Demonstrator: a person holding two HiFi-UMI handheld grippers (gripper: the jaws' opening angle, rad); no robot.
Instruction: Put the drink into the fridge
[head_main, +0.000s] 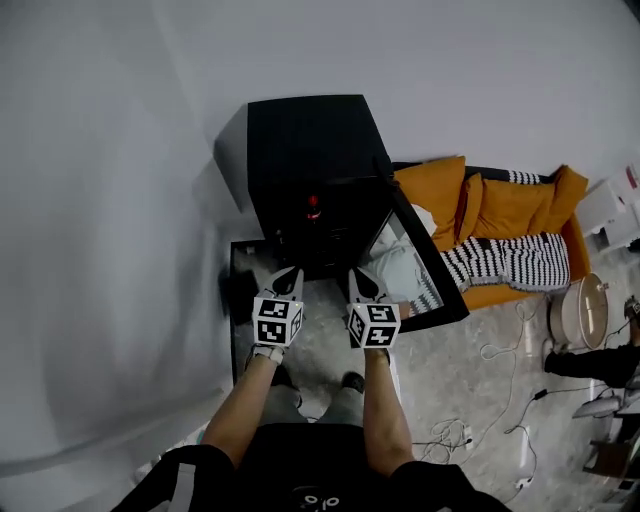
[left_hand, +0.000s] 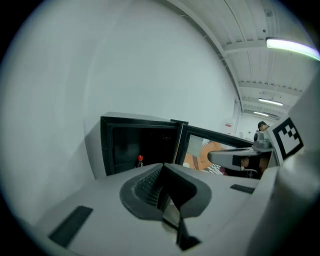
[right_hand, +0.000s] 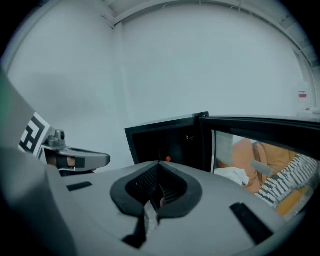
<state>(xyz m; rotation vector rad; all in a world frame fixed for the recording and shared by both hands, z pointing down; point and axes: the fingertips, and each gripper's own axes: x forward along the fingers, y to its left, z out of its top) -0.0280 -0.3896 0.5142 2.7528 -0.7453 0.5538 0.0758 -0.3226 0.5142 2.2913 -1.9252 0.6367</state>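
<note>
The black fridge (head_main: 305, 150) stands against the white wall with its glass door (head_main: 425, 270) swung open to the right. Inside its dark compartment stands the drink (head_main: 313, 208), a dark bottle with a red cap, also seen as the drink (left_hand: 140, 160) in the left gripper view and the drink (right_hand: 168, 159) in the right gripper view. My left gripper (head_main: 288, 278) and right gripper (head_main: 365, 280) are side by side in front of the opening, away from the bottle. The left gripper (left_hand: 163, 166) is shut and empty; the right gripper (right_hand: 160, 163) is shut and empty too.
An orange sofa (head_main: 510, 220) with a striped blanket lies behind the open door on the right. A round white appliance (head_main: 578, 310) and loose cables (head_main: 500, 360) are on the floor at right. The person's feet (head_main: 350, 380) stand just before the fridge.
</note>
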